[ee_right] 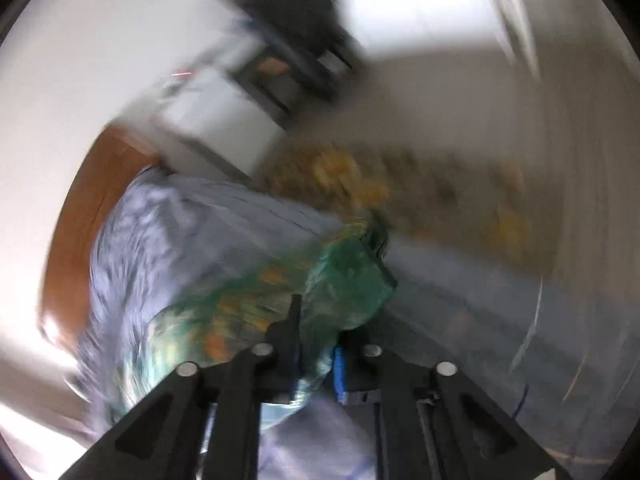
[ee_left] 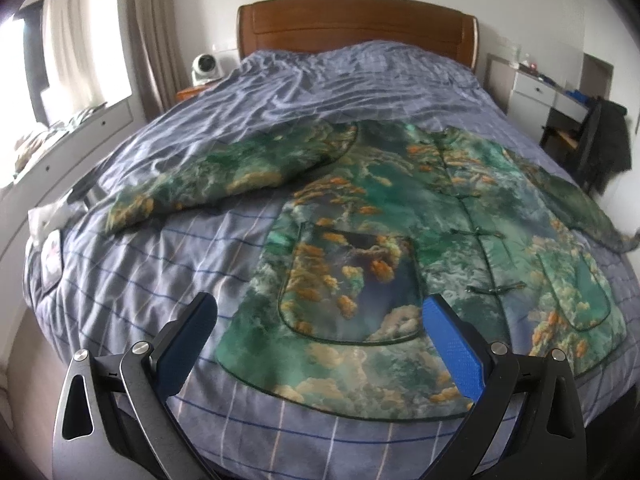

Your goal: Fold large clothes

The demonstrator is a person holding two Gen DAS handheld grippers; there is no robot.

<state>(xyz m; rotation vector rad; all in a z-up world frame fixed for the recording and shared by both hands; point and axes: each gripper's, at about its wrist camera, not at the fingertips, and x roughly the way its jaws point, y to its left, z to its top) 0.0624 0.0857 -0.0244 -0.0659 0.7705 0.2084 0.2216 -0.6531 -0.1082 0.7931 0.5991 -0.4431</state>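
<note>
A large green jacket [ee_left: 384,216] with orange and white cloud print lies front up on the bed, buttoned down the middle, its left sleeve spread out to the left. My left gripper [ee_left: 316,320] is open and empty, hovering over the jacket's lower left pocket and hem. In the blurred right wrist view, my right gripper [ee_right: 316,344] is shut on a bunched part of the jacket [ee_right: 344,280], apparently its right sleeve, near the bed's right edge.
The bed has a blue-grey checked cover [ee_left: 160,264] and a wooden headboard [ee_left: 356,24]. A white fan [ee_left: 206,66] stands on the left nightstand. A white desk [ee_left: 548,88] and a chair with dark clothes [ee_left: 604,144] stand at the right.
</note>
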